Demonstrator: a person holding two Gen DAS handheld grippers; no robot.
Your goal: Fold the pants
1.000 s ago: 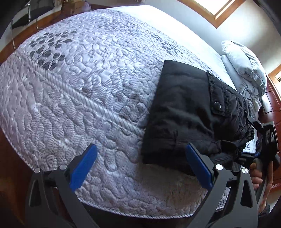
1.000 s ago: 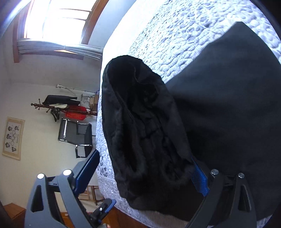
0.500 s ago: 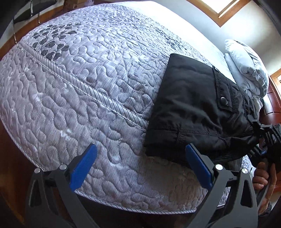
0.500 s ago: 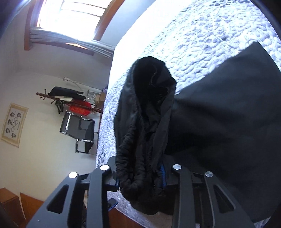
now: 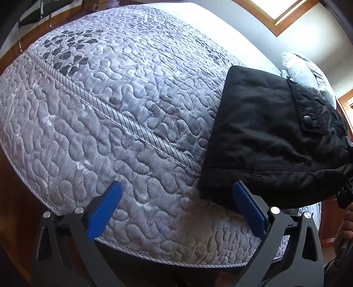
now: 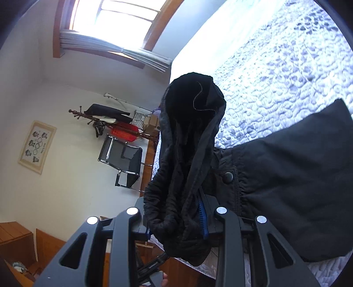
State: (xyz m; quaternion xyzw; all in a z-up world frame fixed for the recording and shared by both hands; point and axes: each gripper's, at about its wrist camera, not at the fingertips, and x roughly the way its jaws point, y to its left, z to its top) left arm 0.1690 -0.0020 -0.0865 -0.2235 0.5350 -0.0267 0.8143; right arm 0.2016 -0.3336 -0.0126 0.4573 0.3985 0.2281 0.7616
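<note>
The black pants lie folded on the quilted mattress, at its near right corner, with a snap button showing. My left gripper is open and empty, just left of the pants' near edge. My right gripper is shut on the bunched waistband of the pants, which stands up between its fingers. The rest of the pants lies flat to the right. The right gripper shows at the far right edge of the left wrist view.
A pillow lies at the head of the bed. A wooden floor runs beside the mattress edge. A black chair, a coat rack and a window stand along the far wall.
My right gripper has shut on the waistband and pulled it taut. My left gripper stayed open and drew back slightly to the left.
</note>
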